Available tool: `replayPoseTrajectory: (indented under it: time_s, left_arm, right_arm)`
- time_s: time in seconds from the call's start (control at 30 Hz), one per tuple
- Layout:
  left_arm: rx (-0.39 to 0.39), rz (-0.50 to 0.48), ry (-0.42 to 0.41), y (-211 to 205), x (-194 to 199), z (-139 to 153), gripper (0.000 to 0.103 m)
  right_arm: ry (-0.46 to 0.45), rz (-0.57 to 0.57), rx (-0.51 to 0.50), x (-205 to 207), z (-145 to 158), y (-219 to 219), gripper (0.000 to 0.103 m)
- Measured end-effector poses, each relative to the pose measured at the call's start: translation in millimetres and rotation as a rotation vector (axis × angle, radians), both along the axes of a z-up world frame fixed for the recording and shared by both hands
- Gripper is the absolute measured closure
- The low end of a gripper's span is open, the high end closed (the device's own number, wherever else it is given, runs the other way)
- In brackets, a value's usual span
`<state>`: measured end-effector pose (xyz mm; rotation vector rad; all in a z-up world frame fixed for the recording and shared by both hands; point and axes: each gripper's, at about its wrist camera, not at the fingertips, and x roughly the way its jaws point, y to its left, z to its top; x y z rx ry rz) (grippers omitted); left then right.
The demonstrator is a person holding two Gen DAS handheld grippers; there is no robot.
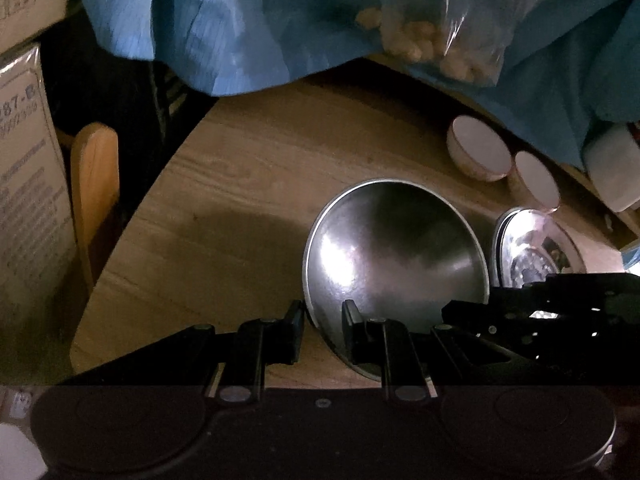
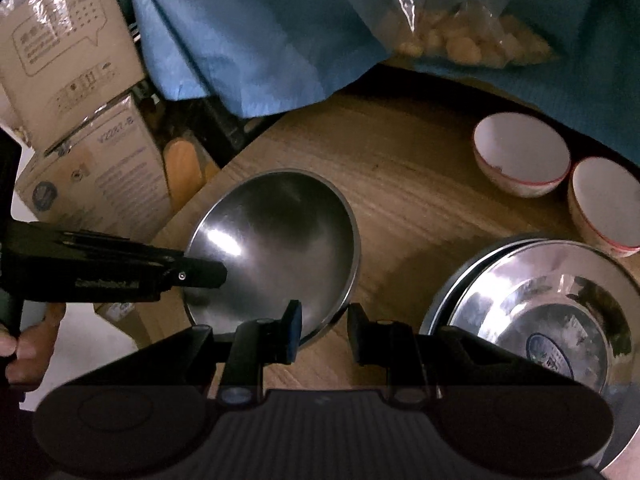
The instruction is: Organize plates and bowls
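Steel, brushed and round, the shallow metal plate [image 2: 276,240] lies on the grained wooden table [image 2: 404,184] near its left edge, beside a stack of shinier steel plates [image 2: 540,304] and two white, red-rimmed ceramic bowls [image 2: 520,156] under a crumpled blue cloth [image 2: 256,32]. Its near rim passes between the parted fingers of the left gripper [image 1: 322,330], one finger [image 1: 354,322] over the dish and the other outside it, neither visibly pressing the metal. Just off the plate's right rim, the right gripper [image 2: 324,330] is moderately open and holds nothing, its left finger [image 2: 294,320] overlapping the rim in view.
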<state>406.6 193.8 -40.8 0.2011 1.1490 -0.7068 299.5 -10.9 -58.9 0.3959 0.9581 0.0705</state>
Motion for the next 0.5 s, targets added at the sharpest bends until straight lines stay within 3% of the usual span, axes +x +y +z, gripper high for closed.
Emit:
replayPoseTrajectory:
  time_s: [0.3, 0.4, 0.47, 0.5]
  left_arm:
    - [0.032, 0.071, -0.018, -2.5, -12.9, -6.1, 0.079]
    - [0.044, 0.087, -0.062, -1.3, -15.9, 0.4, 0.065]
    - [0.047, 0.096, -0.097, -0.2, -16.8, 6.4, 0.046]
    - [0.051, 0.101, -0.118, -0.4, -17.2, 9.8, 0.042]
  right_arm:
    - [0.01, 0.055, 0.018, -2.0, -5.4, -4.5, 0.068]
    - [-0.005, 0.055, 0.017, -2.1, -3.7, -7.1, 0.062]
    - [-0.018, 0.044, 0.013, -5.1, -1.5, -11.2, 0.053]
    - [-0.024, 0.038, 0.013, -6.4, -0.2, -13.5, 0.051]
